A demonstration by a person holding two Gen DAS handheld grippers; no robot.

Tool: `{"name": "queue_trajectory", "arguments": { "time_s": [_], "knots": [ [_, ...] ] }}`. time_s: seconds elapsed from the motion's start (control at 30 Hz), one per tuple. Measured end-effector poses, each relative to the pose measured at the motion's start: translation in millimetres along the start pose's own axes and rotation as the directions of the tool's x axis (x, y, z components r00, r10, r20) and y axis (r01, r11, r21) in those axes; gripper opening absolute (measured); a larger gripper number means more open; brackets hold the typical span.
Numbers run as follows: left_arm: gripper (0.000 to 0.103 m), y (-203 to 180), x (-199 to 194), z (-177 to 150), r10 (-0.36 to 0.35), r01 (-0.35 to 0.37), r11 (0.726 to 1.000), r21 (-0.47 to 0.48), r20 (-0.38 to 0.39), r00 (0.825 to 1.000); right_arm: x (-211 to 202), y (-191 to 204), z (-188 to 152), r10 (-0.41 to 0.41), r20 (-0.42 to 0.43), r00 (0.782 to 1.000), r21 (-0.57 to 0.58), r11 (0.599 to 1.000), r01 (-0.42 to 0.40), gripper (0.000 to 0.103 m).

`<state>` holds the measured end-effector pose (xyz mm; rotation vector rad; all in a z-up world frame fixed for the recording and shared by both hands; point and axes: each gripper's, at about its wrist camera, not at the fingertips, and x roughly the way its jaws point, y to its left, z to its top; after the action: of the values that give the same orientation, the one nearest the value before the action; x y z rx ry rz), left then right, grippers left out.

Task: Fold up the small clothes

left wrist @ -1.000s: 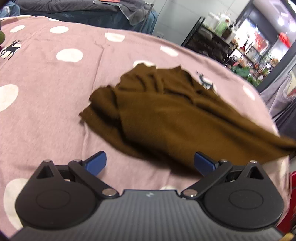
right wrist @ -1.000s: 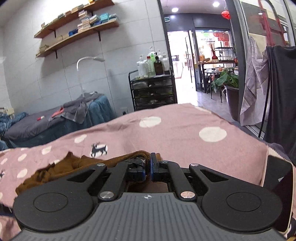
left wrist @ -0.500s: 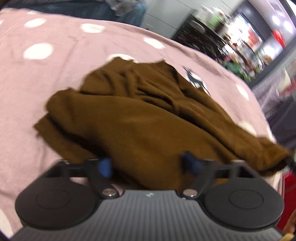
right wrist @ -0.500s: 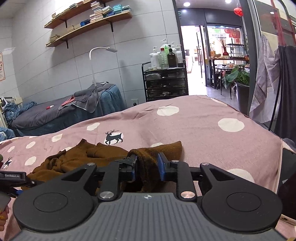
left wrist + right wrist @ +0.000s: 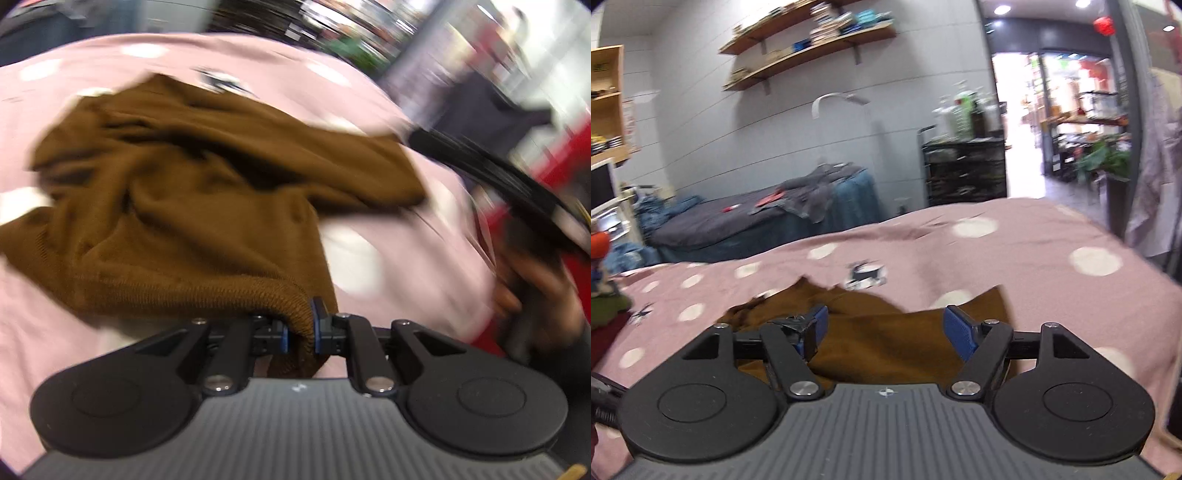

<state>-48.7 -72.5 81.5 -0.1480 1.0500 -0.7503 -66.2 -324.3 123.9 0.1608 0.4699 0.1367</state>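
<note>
A crumpled brown knit garment [image 5: 177, 206] lies on the pink dotted bedspread [image 5: 399, 258]. My left gripper [image 5: 300, 330] is shut on the ribbed hem of the garment at its near edge. In the right wrist view the same garment [image 5: 886, 343] lies under and between the fingers of my right gripper [image 5: 884, 330], which is open and holds nothing. The right gripper and the hand that holds it show blurred at the right edge of the left wrist view [image 5: 532, 258].
The bedspread [image 5: 1015, 266] has white dots and deer prints. A second bed with grey and blue cloths [image 5: 768, 218] stands behind. A black trolley with bottles [image 5: 964, 162] is by the doorway. Folded clothes [image 5: 602, 295] sit at the left edge.
My left gripper moved in and shut on the garment's hem. My right gripper opened and let go of the garment, which now lies flat below it.
</note>
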Motion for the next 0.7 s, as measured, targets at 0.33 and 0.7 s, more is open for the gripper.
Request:
{"name": "queue_trajectory", "arguments": {
  "time_s": [0.33, 0.7],
  "knots": [
    [0.076, -13.3, -7.6, -22.2, -0.024, 0.026, 0.999, 0.028, -0.092, 0.995, 13.1, 60.5, -26.5, 0.236, -0.231, 0.944, -0.214, 0.934, -0.286, 0.103],
    [0.103, 142.5, -76.4, 9.6, 0.46, -0.387, 0.848, -0.362, 0.139, 0.877, 5.6, 77.4, -44.9, 0.35, -0.369, 0.861, -0.193, 0.877, -0.44, 0.103]
  ]
}}
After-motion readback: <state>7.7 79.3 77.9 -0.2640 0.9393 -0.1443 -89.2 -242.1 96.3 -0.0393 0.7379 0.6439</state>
